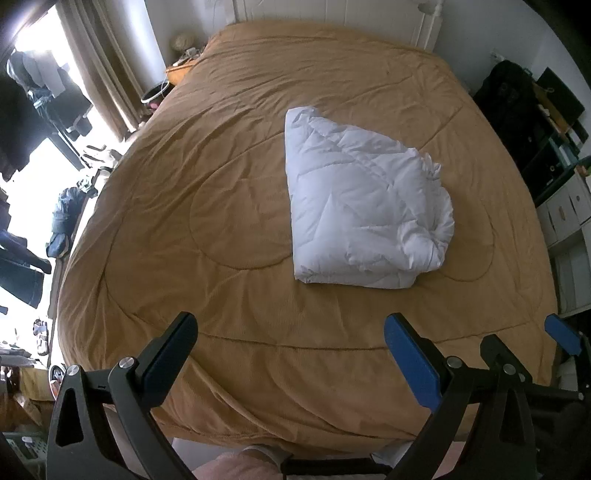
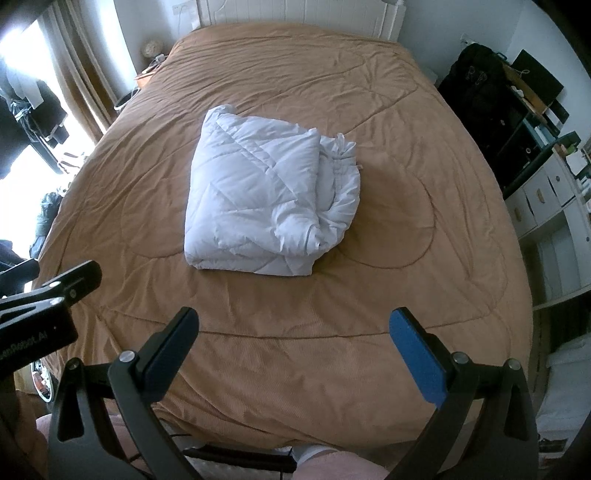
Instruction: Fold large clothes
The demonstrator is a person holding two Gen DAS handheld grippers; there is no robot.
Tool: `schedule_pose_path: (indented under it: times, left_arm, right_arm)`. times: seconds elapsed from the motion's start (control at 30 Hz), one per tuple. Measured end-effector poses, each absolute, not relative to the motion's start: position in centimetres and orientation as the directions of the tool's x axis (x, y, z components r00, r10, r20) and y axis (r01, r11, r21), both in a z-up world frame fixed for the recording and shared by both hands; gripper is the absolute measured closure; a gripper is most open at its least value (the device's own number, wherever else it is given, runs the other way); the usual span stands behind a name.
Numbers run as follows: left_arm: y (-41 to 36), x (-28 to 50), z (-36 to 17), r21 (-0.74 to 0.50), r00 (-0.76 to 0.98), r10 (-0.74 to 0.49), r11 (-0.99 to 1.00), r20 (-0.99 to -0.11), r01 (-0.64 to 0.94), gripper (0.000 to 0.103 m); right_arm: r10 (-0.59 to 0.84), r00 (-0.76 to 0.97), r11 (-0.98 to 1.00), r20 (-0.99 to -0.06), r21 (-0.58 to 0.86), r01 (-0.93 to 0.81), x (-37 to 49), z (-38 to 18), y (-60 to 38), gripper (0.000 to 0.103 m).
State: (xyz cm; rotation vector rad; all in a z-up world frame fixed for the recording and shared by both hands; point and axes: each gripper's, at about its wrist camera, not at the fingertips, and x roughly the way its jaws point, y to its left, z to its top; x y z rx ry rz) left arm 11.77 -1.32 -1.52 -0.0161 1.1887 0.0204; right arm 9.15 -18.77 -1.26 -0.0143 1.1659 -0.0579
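A white quilted duvet (image 1: 364, 206) lies folded into a thick bundle on the brown bedspread (image 1: 207, 206), right of the middle in the left wrist view. In the right wrist view the duvet (image 2: 266, 199) sits near the middle of the bedspread (image 2: 424, 155), with loose bunched edges on its right side. My left gripper (image 1: 291, 354) is open and empty above the bed's near edge, well short of the duvet. My right gripper (image 2: 295, 350) is open and empty too, also at the near edge. The right gripper's fingers (image 1: 561, 332) show at the far right of the left wrist view.
A white headboard (image 2: 295, 14) stands at the far end. A window with curtains (image 1: 99, 74) and hanging clothes is on the left. Dark bags (image 2: 476, 96) and white shelving (image 2: 554, 206) stand on the right. The left gripper's body (image 2: 48, 295) shows at the left.
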Motion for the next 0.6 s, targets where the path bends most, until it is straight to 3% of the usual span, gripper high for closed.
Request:
schedule_pose_path:
  times: [0.6]
  left_arm:
    - [-1.23, 11.90, -1.79, -0.007, 0.354, -0.001, 1.000, -0.935, -0.017, 0.002]
  right_arm:
    - [-0.044, 0.386, 0.999, -0.921, -0.036, 0.028, 9.02, -1.62, -18.60, 0.000]
